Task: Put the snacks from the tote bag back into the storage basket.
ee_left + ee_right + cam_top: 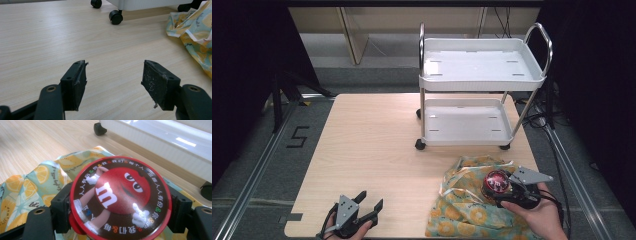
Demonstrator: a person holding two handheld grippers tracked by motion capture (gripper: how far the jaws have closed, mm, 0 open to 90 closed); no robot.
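Note:
My right gripper [503,187] is shut on a round red candy tin [120,198] with a red cartoon figure and a ring of small characters on its lid; the black pads [61,208] press on both sides of it. In the high view the tin [496,182] hovers over a crumpled cloth bag with an orange-slice print [464,202] at the table's front right. The bag [30,187] lies under the tin. My left gripper [371,200] rests at the front left, jaws wide apart. Nothing sits between its fingers [75,85], just bare wood.
A white two-shelf cart [482,80] on black casters [116,16] stands at the back right of the light wooden table [372,145], both shelves bare. The bag's edge [192,30] lies to the right of the left gripper. Floor rails run along both table sides.

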